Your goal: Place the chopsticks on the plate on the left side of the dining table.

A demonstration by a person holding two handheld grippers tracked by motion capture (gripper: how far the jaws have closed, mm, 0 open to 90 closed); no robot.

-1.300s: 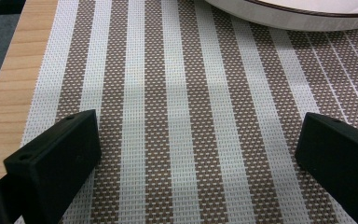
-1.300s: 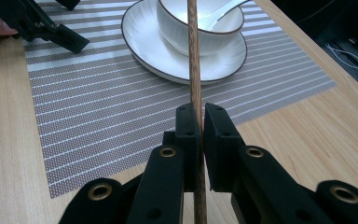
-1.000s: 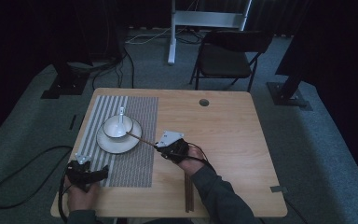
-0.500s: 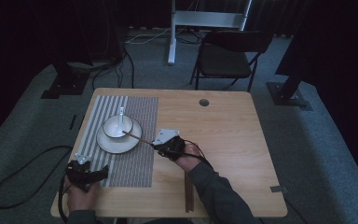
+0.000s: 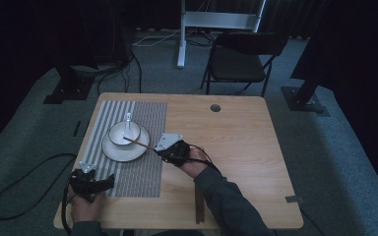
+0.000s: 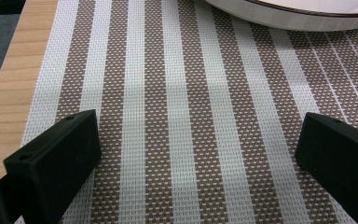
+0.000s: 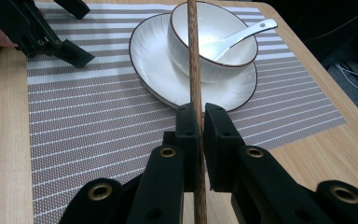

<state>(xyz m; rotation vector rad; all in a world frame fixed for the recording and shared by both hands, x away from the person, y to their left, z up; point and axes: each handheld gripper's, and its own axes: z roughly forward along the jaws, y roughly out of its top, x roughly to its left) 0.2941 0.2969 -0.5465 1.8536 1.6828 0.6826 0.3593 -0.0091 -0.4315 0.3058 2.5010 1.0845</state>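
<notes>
My right gripper is shut on a brown wooden chopstick that reaches forward over a white bowl. The bowl holds a white spoon and stands on a white plate on a striped placemat. From above, the right gripper sits just right of the plate, and the chopstick tip lies over the bowl. My left gripper rests open at the placemat's near left corner. Its jaws stand wide apart over the mat, with nothing between them.
A second dark chopstick lies on the wooden table near the front edge, beside the person's right sleeve. The table has a round cable hole at the back. A folding chair stands beyond the table.
The right gripper has shifted slightly left toward the plate, carrying the chopstick further over the bowl. The left gripper has stayed put.
</notes>
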